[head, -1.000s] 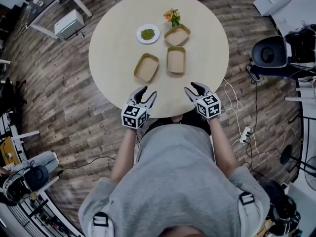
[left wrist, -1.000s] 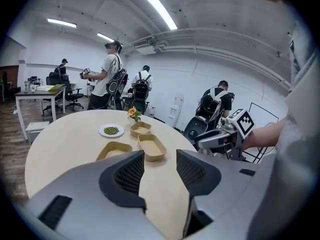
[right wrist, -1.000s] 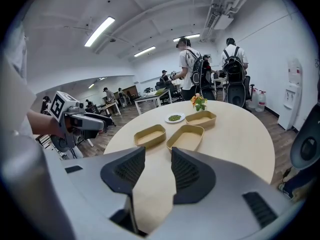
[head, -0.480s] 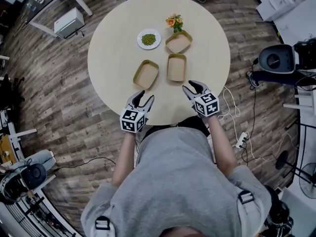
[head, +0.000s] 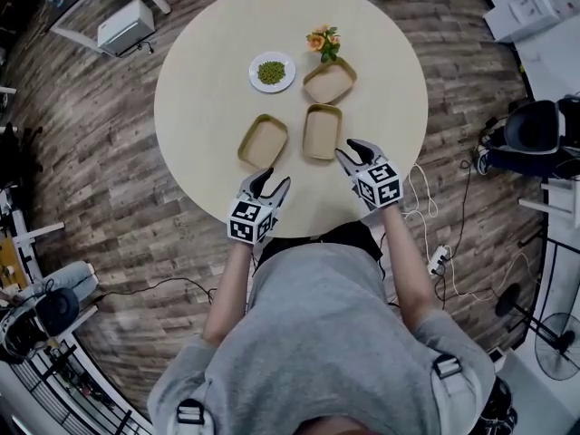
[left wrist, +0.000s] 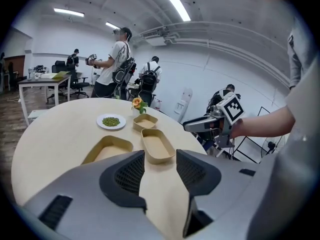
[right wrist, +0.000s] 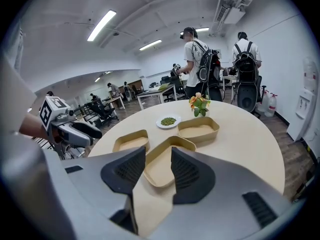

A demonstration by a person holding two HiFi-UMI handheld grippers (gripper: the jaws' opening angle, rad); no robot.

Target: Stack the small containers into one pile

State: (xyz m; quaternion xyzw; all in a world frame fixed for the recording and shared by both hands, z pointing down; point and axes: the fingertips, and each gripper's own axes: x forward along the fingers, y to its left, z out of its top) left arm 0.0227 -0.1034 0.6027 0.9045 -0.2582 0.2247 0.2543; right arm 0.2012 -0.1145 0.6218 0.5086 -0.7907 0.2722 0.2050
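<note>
No letters, numbers or brand names are legible in any view.

Only sign-like marks: black-and-white square markers on the left marker cube point(head: 250, 222), just behind the left claw point(head: 273, 183), and on the right marker cube point(head: 379, 185), just behind the right claw point(head: 351, 151) (blocky patterns, not characters).

One such marker face also shows on the right marker cube in the left gripper view, again as a pattern only.

White box point(head: 125, 27) on the floor, upper left of the head view: any print is too small to make out.
</note>
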